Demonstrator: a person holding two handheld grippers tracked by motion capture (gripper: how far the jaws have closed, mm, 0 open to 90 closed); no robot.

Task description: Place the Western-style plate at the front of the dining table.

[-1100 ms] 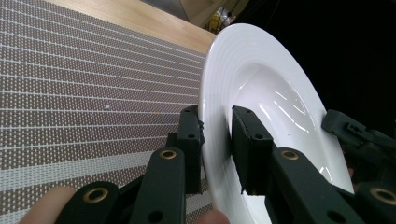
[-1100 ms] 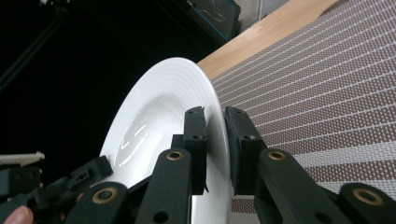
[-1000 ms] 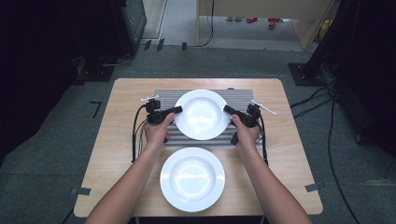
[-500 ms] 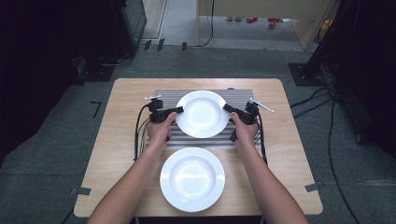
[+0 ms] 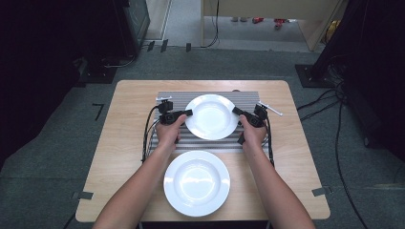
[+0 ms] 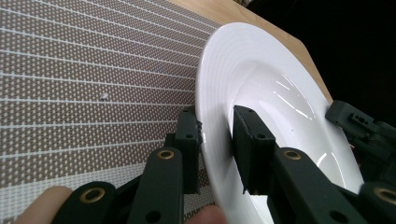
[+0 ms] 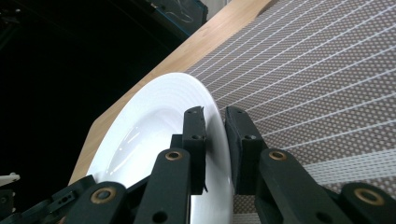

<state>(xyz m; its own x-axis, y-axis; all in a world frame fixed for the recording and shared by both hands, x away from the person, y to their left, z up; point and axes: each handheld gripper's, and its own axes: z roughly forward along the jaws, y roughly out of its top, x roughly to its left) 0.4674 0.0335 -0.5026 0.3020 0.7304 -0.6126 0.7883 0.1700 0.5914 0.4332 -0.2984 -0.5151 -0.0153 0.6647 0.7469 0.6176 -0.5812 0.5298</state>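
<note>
Left gripper [image 5: 185,113]: jaws clamped on the left rim of the far plate [image 5: 211,117], one jaw under the rim, one on the inner face, as seen in the left gripper view [image 6: 215,149]. Right gripper [image 5: 237,111]: jaws clamped on the same plate's right rim; the rim is pinched between both jaws in the right gripper view [image 7: 215,140]. One plate held by two grippers, at opposite edges.

Held plate is seen at frame centre in the high view, over the mat [image 5: 248,98]. Whether it touches the mat cannot be told. In the left gripper view the plate [image 6: 280,93] stands on edge across the frame with the mat [image 6: 84,70] at left; the other gripper's black body is seen at the right edge.

Count: 2 white plates, 1 striped grey mat, 1 wooden table [image 5: 129,124], 2 grippers, 2 hands.

Second plate [image 5: 197,182] lies flat on the table, lower centre of the high view, between the forearms, just below the mat, apart from the held plate.

Cables are seen trailing from each gripper down along the mat's left and right edges.
</note>
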